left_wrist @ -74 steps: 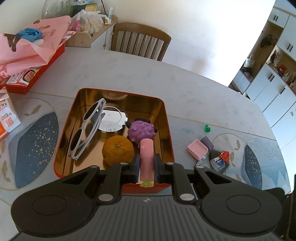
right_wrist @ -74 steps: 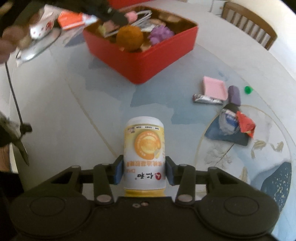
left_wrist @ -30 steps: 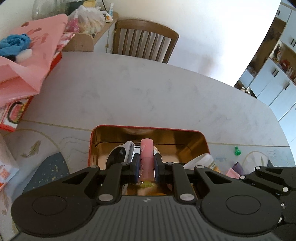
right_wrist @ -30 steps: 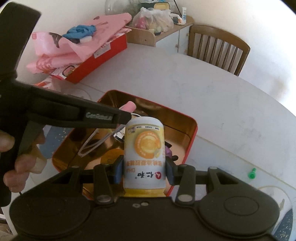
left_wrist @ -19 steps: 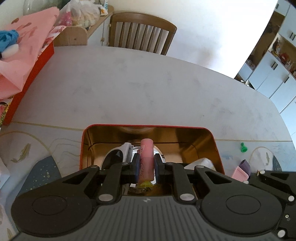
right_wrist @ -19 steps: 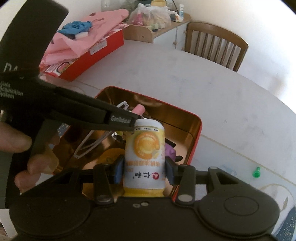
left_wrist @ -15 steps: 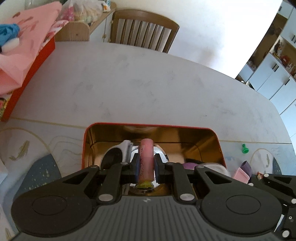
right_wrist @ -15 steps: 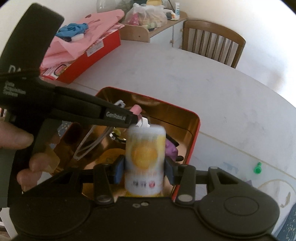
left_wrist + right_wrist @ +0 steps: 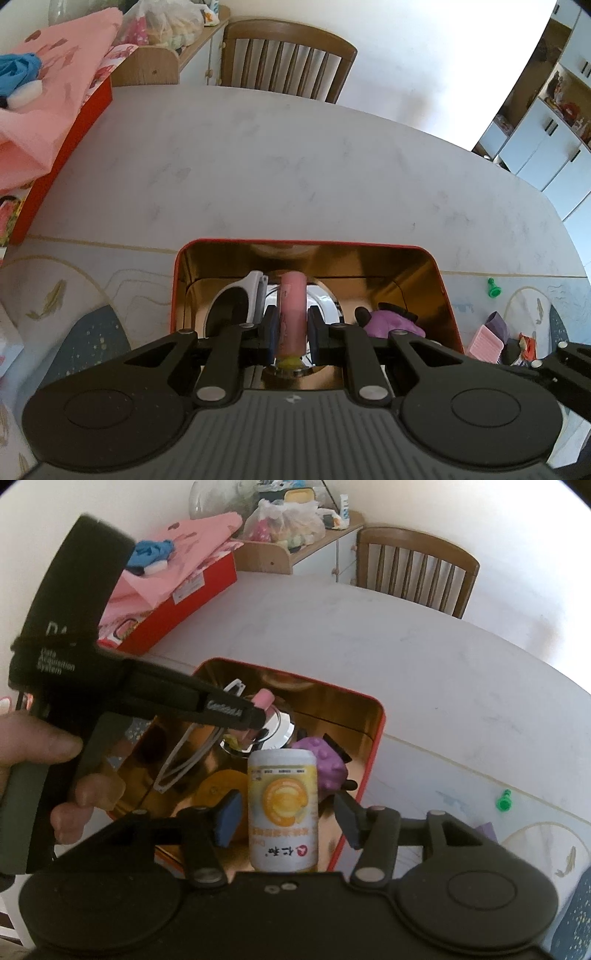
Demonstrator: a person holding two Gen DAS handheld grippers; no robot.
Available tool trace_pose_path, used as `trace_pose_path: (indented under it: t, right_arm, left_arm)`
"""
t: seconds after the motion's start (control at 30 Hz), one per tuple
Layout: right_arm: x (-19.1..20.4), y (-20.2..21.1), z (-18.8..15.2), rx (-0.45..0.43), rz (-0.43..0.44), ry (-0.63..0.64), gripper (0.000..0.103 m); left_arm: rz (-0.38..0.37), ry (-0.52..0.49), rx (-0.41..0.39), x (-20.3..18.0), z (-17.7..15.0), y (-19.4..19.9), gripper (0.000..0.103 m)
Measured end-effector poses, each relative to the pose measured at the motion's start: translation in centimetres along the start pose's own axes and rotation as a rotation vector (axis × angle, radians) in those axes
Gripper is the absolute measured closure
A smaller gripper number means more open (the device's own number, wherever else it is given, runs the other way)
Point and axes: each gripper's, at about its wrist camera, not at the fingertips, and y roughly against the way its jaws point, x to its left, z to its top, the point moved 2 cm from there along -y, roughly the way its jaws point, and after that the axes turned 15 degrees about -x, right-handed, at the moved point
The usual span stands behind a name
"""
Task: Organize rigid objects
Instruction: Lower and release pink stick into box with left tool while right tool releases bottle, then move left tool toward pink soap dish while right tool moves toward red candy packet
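A red tin with a gold inside [image 9: 441, 280] [image 9: 376, 738] sits on the table. In it lie white sunglasses [image 9: 236, 299] [image 9: 192, 749], a purple spiky toy [image 9: 391, 321] [image 9: 327, 762], an orange [image 9: 210, 788] and a round silver lid [image 9: 277, 727]. My left gripper [image 9: 291, 326] [image 9: 258, 716] is shut on a pink tube [image 9: 291, 310] [image 9: 264, 698], held over the tin. My right gripper [image 9: 286, 818] is open, its pads apart from a white and yellow can [image 9: 282, 808] that stands between them over the tin's near part.
A green pin [image 9: 493, 288] [image 9: 504, 799], a pink tray [image 9: 485, 345] and small wrappers lie right of the tin. A red box with pink bags [image 9: 48, 110] [image 9: 177, 579] stands at the left. A wooden chair [image 9: 284, 59] [image 9: 413, 568] is behind the table.
My right gripper has opened and let go of the can over the tin. My left gripper still holds the pink tube over the tin and has barely moved.
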Motion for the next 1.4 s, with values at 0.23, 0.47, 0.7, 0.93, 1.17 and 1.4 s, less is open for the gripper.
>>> trace_pose_path:
  t: [0.23, 0.47, 0.7, 0.93, 1.17, 1.4]
  right_arm:
    - [-0.7, 1.2, 0.4, -0.019, 0.005, -0.027, 0.043]
    - [-1.0, 3.3, 0.6, -0.053, 0.014, -0.022, 0.039]
    - [-1.4, 5.5, 0.7, -0.089, 0.029, -0.033, 0.03]
    - [-2.8, 8.3, 0.5, -0.123, 0.033, -0.046, 0.02]
    - [-5.7, 11.4, -0.7, -0.156, 0.036, -0.077, 0.012]
    - [-9.6, 14.1, -2.7, -0.17, 0.039, -0.097, 0.005]
  left_arm:
    - [0.002, 0.014, -0.015, 0.0, -0.3, 1.7, 0.086]
    - [-0.013, 0.016, -0.058, -0.9, -0.2, 4.2, 0.07]
    - [-0.006, -0.006, -0.121, -2.4, -0.2, 7.1, 0.048]
    - [-0.006, -0.02, -0.16, -4.4, -0.6, 9.6, 0.04]
    - [-0.012, -0.026, -0.191, -7.1, -1.3, 11.9, 0.032]
    - [-0.009, -0.032, -0.22, -10.3, -2.1, 13.2, 0.025]
